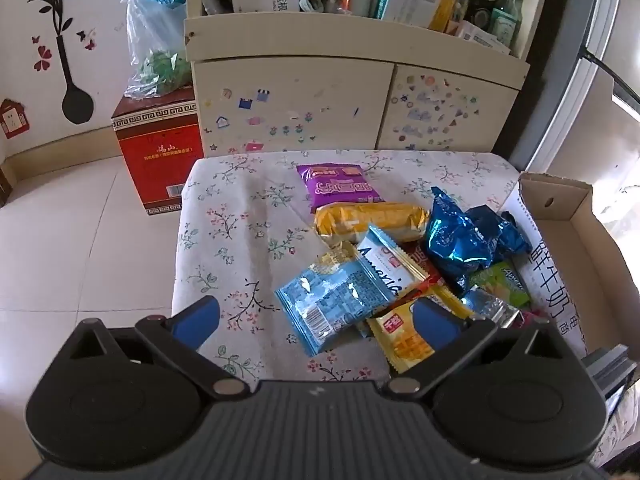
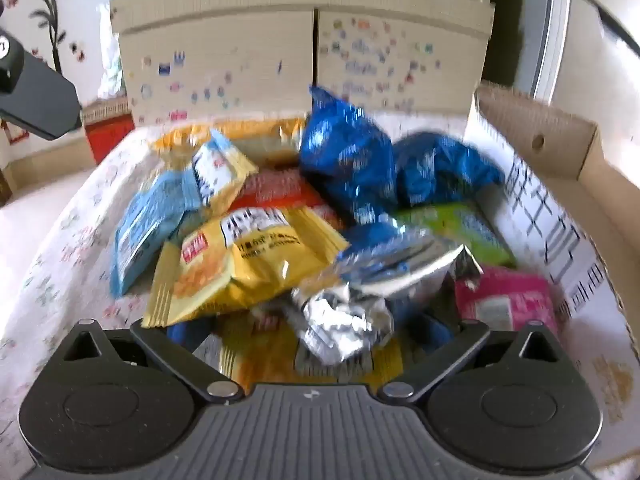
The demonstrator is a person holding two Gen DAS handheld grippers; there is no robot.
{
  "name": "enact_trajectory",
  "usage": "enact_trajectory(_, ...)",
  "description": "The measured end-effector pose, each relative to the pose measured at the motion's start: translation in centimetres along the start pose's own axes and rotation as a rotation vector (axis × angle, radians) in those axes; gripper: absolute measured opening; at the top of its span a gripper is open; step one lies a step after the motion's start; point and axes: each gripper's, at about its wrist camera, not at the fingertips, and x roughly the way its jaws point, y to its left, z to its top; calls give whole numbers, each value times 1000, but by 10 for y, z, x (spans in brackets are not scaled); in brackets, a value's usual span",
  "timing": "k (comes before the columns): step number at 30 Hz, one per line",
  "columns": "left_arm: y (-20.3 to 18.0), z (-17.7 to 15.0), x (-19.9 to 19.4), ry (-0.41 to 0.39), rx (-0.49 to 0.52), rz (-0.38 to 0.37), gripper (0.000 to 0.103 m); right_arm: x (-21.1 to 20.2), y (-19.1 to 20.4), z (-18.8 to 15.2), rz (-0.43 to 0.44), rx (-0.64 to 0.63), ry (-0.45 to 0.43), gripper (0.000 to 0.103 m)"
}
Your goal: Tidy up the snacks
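Both grippers (image 1: 316, 320) (image 2: 312, 330) angled downward over snack pile (image 1: 400, 256), jaws wide, holding nothing

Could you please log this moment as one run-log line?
left gripper: open, empty | right gripper: open, empty | crinkled foil snack packets: piled on floral tablecloth | open cardboard box: beside pile

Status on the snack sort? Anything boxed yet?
Done: nothing visibly; what shows of the cardboard box is bare. In hand: nothing; left gripper and right gripper are open over the pile. Left: every packet, purple packet through blue foil bag, on the tablecloth.
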Motion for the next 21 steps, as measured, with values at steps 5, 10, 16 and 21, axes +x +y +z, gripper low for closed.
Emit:
enact_trajectory(5,0,1,-2,-12,10,15,102,-6,0,12,-1,-49,142,103)
enact_trajectory(10,3,2,-4,-30,12,35,102,-33,-6,21,-41,-29,81,103)
enact_trajectory(16,8,4,-7,-47,-2,58,102,-63,-16,30,-81,-62,-13,103)
enact_trajectory(21,8,4,-9,-57,12,80,102,-81,-27,37,-111,-3,-53,103)
